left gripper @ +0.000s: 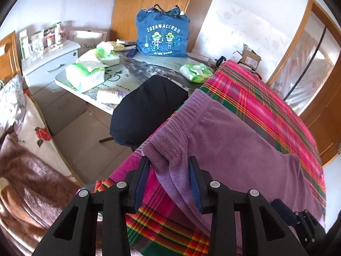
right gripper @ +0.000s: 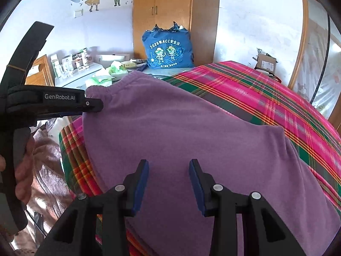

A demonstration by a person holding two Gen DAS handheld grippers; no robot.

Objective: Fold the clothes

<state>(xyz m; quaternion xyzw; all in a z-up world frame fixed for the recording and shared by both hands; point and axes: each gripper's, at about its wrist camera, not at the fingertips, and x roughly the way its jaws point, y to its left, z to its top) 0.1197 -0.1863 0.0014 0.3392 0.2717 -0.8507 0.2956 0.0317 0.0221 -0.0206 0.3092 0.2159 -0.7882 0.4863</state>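
Garment [right gripper: 181, 128] in purple fleece, its lower end cut off.

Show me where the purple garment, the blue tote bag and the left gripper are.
purple garment [right gripper: 181, 132]: right wrist view, middle of its fleece surface.
blue tote bag [left gripper: 163, 36]: left wrist view, printed front panel.
left gripper [left gripper: 169, 170]: left wrist view, midway between the open fingertips, at the garment's edge.
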